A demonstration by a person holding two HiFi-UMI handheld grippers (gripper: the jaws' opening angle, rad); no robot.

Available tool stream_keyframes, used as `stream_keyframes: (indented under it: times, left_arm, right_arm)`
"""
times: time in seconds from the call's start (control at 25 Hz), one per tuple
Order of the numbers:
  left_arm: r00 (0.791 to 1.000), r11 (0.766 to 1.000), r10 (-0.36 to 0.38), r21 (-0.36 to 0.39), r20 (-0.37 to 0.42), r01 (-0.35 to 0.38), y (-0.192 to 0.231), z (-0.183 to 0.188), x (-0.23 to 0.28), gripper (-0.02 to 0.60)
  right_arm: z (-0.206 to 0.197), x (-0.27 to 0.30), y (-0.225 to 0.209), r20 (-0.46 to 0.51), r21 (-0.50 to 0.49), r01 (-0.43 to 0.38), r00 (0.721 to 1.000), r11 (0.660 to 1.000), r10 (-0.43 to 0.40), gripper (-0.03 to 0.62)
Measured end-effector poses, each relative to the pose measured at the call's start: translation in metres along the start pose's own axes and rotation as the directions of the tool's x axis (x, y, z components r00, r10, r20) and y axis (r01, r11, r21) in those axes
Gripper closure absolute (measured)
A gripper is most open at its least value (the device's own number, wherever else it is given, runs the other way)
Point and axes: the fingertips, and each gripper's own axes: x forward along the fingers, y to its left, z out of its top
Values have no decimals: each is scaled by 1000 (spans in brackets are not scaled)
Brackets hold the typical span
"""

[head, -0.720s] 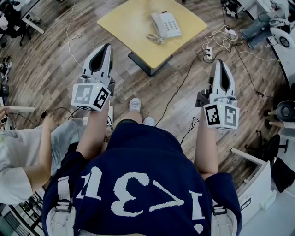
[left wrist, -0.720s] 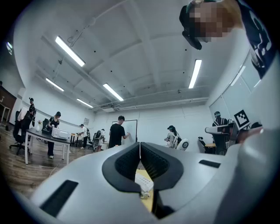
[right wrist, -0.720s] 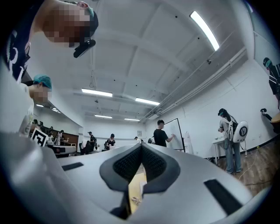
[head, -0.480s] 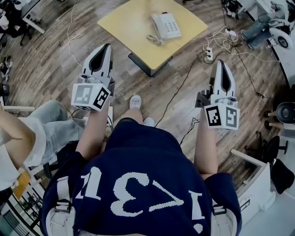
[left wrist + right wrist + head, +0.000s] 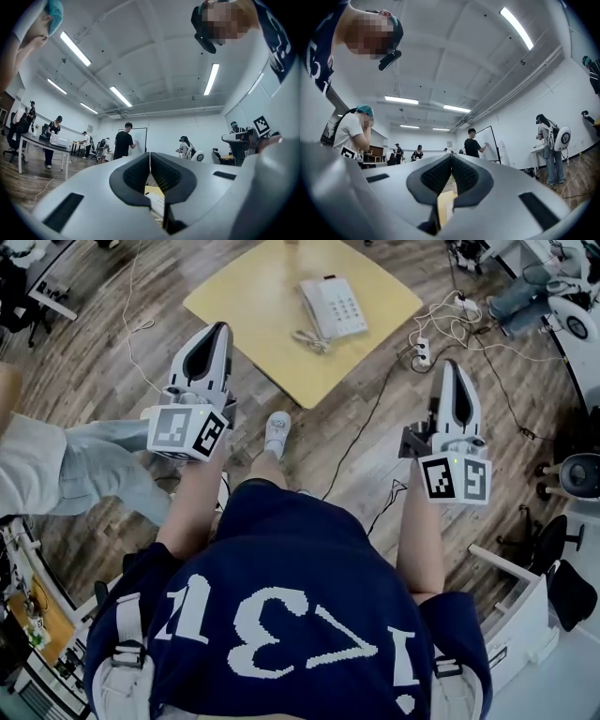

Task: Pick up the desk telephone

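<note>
A white desk telephone (image 5: pixel 334 307) with a coiled cord lies on a yellow table (image 5: pixel 253 310) ahead of me in the head view. My left gripper (image 5: pixel 217 331) is held out to the left, short of the table's near edge, jaws shut and empty. My right gripper (image 5: pixel 449 367) is out to the right over the wooden floor, also shut and empty. In the left gripper view a sliver of the telephone (image 5: pixel 158 202) shows below the closed pads (image 5: pixel 161 172). The right gripper view shows a strip of yellow table (image 5: pixel 442 206) under its closed pads (image 5: pixel 435 174).
A power strip and cables (image 5: pixel 427 343) trail over the floor right of the table. A person in light trousers (image 5: pixel 84 465) stands close at my left. Chairs and white furniture (image 5: pixel 525 615) crowd the right. Several people stand at desks and a whiteboard (image 5: pixel 138 139) across the room.
I have stepped forward, so the table and telephone sit nearer. The person at my left has shifted further into the left edge. Both grippers stay shut.
</note>
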Motion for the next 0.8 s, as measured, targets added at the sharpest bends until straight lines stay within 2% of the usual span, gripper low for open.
stream_keyframes:
  times: [0.44,0.64,0.8]
  left_arm:
    - [991,989,-131,-68,-6,130,97,-34,180,561]
    - [988,985,-155,-79,6,155,113,-51,218,561]
    - [985,980,-168,-116,-39,163,112,-73,232,561]
  right_arm:
    - [-25,161,-36,7,-36,120,993,992,-120,568]
    - [-48,204,-37,-45,-24,118,992,993,-119,566]
    - [-64,219,-49,-87,-6,116,989,993,-116,566]
